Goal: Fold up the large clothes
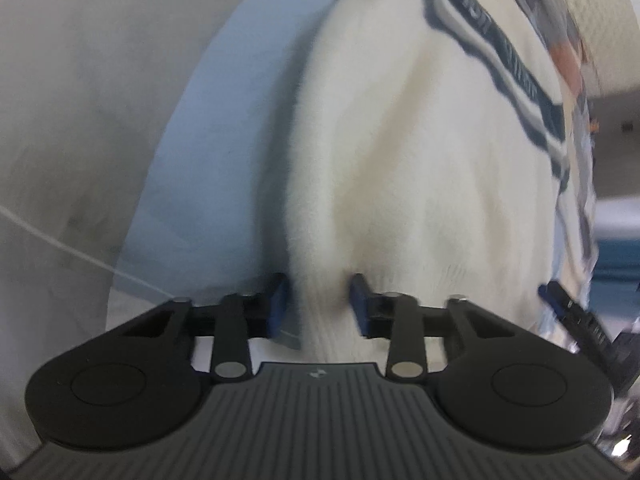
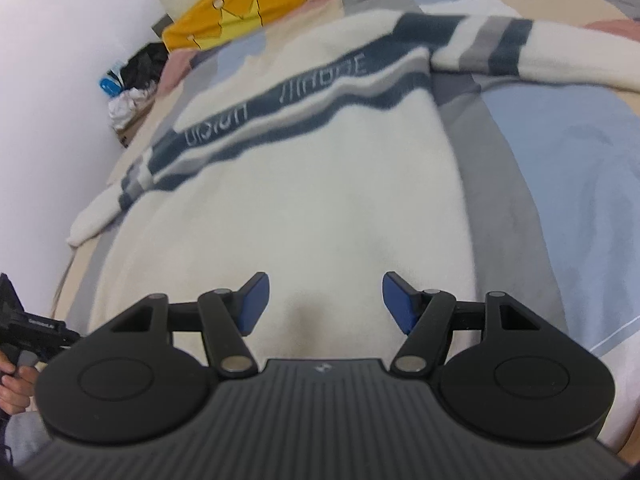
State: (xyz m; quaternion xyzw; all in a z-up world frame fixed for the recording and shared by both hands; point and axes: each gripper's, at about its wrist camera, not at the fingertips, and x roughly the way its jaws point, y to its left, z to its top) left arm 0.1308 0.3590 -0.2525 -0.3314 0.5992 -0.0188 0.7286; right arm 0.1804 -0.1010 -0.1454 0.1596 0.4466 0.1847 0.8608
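White lettering runs along the dark blue band of the cream sweater under my right gripper, upside down and blurred; can't make out a word. My left camera shows the same band, letters smeared there too. Small logo mark on my gripper body, not readable.

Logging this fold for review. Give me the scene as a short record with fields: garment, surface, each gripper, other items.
garment: cream sweater with dark blue stripes, spread flat, sleeves out to both sides
surface: bed cover in blue, grey and beige blocks
left gripper: at the sweater's hem edge, a ridge of knit between its blue pads, pads against it
right gripper: open, over the sweater's lower part, nothing between its pads
other items: yellow pillow with crown design at the far end; clutter by the wall
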